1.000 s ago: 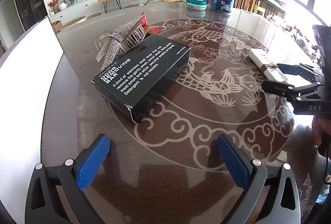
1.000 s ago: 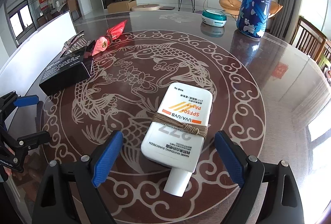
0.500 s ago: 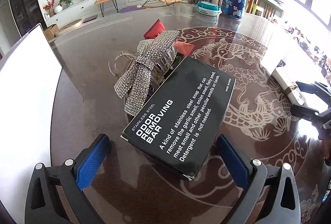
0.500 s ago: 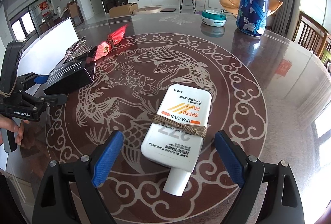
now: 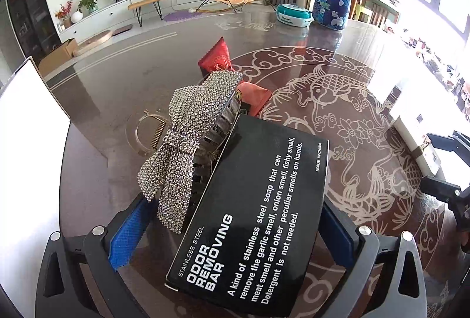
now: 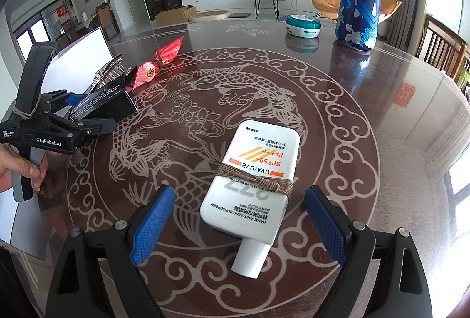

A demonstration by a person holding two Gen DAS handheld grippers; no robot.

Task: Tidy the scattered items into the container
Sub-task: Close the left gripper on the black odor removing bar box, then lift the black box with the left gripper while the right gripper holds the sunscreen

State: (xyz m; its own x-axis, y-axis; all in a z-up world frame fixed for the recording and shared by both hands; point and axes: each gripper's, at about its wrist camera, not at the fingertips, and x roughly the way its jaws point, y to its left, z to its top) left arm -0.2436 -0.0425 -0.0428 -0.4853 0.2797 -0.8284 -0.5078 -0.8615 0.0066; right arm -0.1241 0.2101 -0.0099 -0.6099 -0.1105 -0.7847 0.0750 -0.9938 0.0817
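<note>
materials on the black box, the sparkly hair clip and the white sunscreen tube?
Black box: looks like matte printed cardboard, with sharp folded edges and white lettering. Hair clip: rhinestone-studded bow on what seems clear plastic teeth; metal coil spring beside it. Sunscreen tube: glossy white plastic, probably, with a brown cord tied round it.

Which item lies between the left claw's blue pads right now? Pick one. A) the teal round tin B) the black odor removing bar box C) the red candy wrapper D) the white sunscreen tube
B: the left claw straddles the black odor removing bar box, a blue pad on each side, apparently not yet closed on it.
</note>
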